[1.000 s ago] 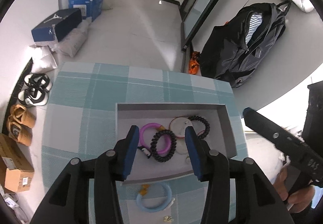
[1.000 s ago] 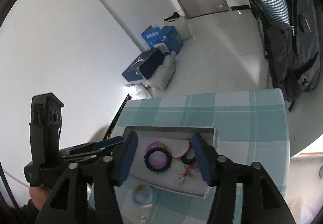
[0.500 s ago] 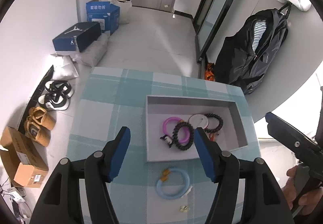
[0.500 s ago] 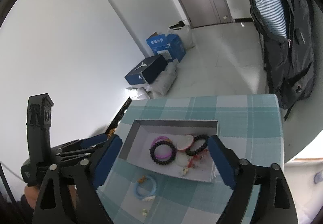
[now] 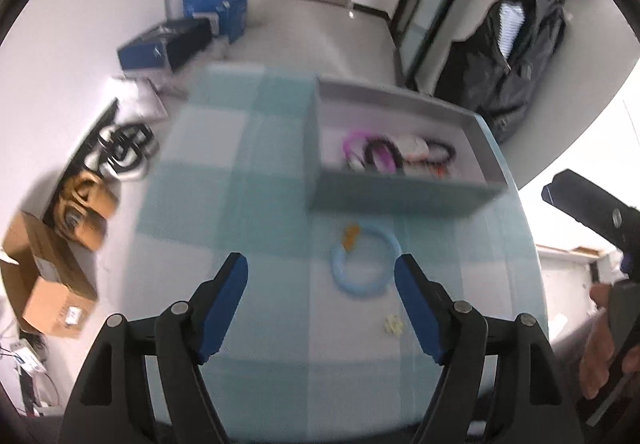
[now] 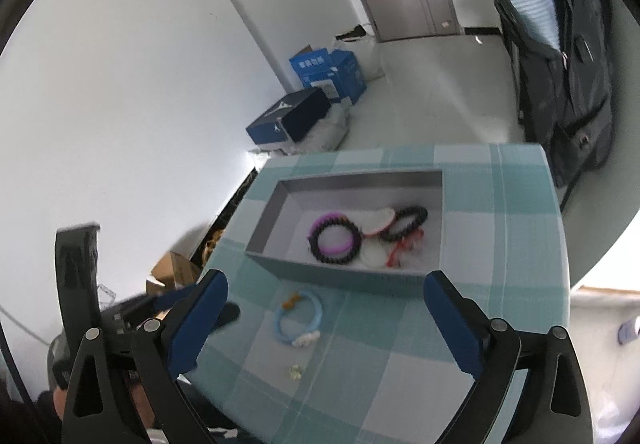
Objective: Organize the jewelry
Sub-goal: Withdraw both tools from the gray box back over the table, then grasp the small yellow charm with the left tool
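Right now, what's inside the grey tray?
In the grey tray: a black beaded bracelet on a pink ring, another black bracelet, white discs, something red. Anything under them is covered.

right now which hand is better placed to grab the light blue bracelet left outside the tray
Left, likely. The light blue bracelet lies just ahead between the left tool's open fingers; the right tool, also open, is centred further off toward the grey tray.

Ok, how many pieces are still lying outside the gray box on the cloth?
2. The light blue bracelet lies on the checked cloth just in front of the gray box; a small pale piece sits nearer the front edge. More may be hidden.
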{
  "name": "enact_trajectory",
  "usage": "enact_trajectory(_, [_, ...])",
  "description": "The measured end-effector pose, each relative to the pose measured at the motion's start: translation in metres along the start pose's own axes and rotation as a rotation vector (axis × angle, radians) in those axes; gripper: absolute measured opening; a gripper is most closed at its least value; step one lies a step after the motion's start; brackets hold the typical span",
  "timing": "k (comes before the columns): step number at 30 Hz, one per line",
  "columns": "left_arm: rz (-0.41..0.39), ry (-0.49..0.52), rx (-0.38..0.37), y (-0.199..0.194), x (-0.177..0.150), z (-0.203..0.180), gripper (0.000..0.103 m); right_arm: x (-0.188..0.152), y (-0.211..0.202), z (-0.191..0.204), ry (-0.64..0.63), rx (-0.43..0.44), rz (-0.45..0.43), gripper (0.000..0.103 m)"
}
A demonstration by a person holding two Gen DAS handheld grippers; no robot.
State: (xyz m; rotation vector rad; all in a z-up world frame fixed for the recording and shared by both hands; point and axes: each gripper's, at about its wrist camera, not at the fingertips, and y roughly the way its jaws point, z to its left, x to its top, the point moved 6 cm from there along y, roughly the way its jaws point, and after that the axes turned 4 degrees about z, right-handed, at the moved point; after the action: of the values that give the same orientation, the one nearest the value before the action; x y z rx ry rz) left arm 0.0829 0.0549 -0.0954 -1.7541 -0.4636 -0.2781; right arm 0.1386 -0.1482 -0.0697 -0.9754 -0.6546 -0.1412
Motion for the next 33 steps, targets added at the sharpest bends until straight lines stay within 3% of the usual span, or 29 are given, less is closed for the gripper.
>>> enact_trajectory(6, [0.074, 0.028, -0.097, 0.011, -0.017, -0.021, 0.073, -0.016, -0.001, -0.003, 0.003, -0.039, 0.015, 0.099])
enact_trajectory(9, [0.096, 0.061, -0.089, 0.019, -0.021, -0.028, 0.083, -0.024, -0.004, -0.01, 0.016, -0.065, 0.023, 0.099])
enact_trajectory(11, [0.119, 0.056, -0.105, 0.024, -0.023, -0.03, 0.083, -0.029, -0.006, -0.014, 0.026, -0.08, 0.031, 0.099])
enact_trajectory(21, [0.164, 0.118, 0.056, 0.041, -0.027, -0.042, 0.082, -0.043, -0.026, -0.031, 0.033, -0.122, 0.015, 0.099])
enact_trajectory(23, [0.179, 0.15, 0.096, 0.043, -0.028, -0.046, 0.073, -0.044, -0.03, -0.034, 0.037, -0.126, 0.009, 0.099])
enact_trajectory(25, [0.166, 0.18, 0.134, 0.042, -0.028, -0.051, 0.055, -0.045, -0.034, -0.037, 0.043, -0.128, 0.003, 0.099])
enact_trajectory(26, [0.161, 0.198, 0.144, 0.042, -0.027, -0.053, 0.051, -0.046, -0.035, -0.038, 0.044, -0.128, 0.003, 0.099])
enact_trajectory(29, [0.158, 0.22, 0.113, 0.041, -0.026, -0.06, 0.03, -0.047, -0.038, -0.043, 0.049, -0.135, 0.0, 0.099])
enact_trajectory(30, [0.159, 0.225, 0.101, 0.04, -0.026, -0.062, 0.015, -0.047, -0.038, -0.044, 0.052, -0.135, 0.0, 0.099])
enact_trajectory(31, [0.164, 0.226, 0.08, 0.04, -0.026, -0.064, 0.009, -0.047, -0.039, -0.046, 0.06, -0.135, 0.001, 0.099])
enact_trajectory(33, [0.164, 0.226, 0.074, 0.04, -0.026, -0.065, 0.009, -0.047, -0.04, -0.047, 0.069, -0.134, 0.002, 0.099])
